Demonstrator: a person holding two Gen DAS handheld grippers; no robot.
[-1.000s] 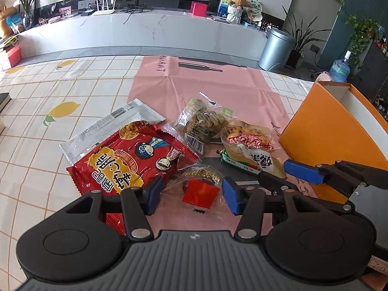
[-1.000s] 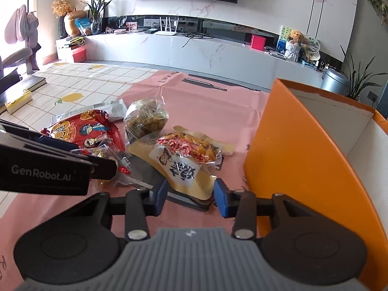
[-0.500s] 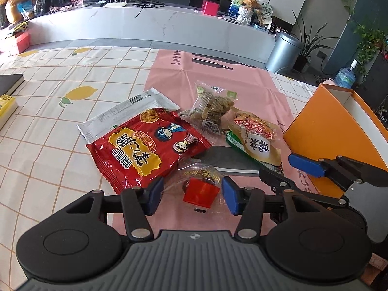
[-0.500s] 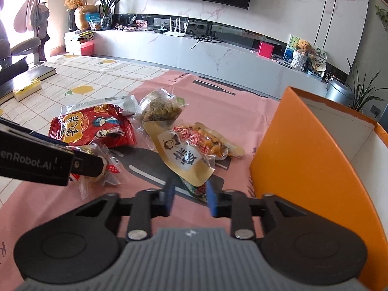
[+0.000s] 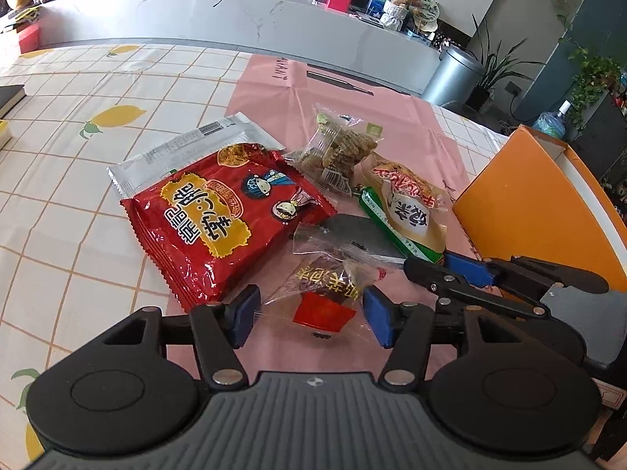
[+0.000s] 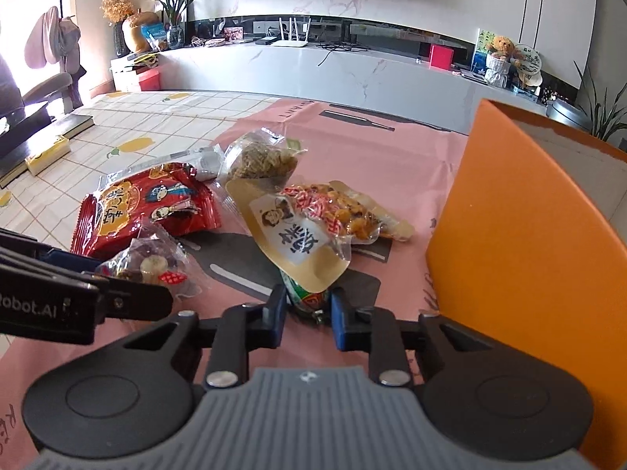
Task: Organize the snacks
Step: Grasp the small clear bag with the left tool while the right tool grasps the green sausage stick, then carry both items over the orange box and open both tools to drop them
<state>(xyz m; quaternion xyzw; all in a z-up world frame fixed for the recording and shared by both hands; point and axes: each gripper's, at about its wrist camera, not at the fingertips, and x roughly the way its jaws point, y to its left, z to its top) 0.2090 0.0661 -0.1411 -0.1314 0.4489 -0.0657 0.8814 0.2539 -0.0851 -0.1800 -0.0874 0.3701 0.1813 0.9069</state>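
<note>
Left claw (image 5: 309, 315), seen from its own camera, stands released, its blue pads (image 5: 243, 315) spread on either side of a small clear packet with a red cup (image 5: 325, 297) inside; neither pad touches the wrapper. Beyond it on the tabletop (image 5: 70, 203) lies a big red snack bag (image 5: 219, 215), partly covering a silver packet (image 5: 184, 149). A clear bag of brown biscuits (image 5: 341, 152) sits farther back on the pink mat (image 5: 352, 94). To the right, a tan pouch (image 5: 411, 211) rests on a green-edged packet (image 5: 376, 211), and the right claw reaches in at their near end, though its tips are hard to read from this side. An orange box (image 5: 533, 203) stands at the far right.

Right claw (image 6: 305, 313), in its own view, is clenched on the green-edged packet (image 6: 307, 297), both pads pressed against its near end. The tan pouch (image 6: 305, 243) lies on top of that packet, just ahead of the pads. The red snack bag (image 6: 145, 207) and the small clear packet (image 6: 153, 264) lie to the left, with the left claw's black arm beside them. The biscuit bag (image 6: 260, 160) is behind, and the orange box (image 6: 521, 235) rises close on the right.
</note>
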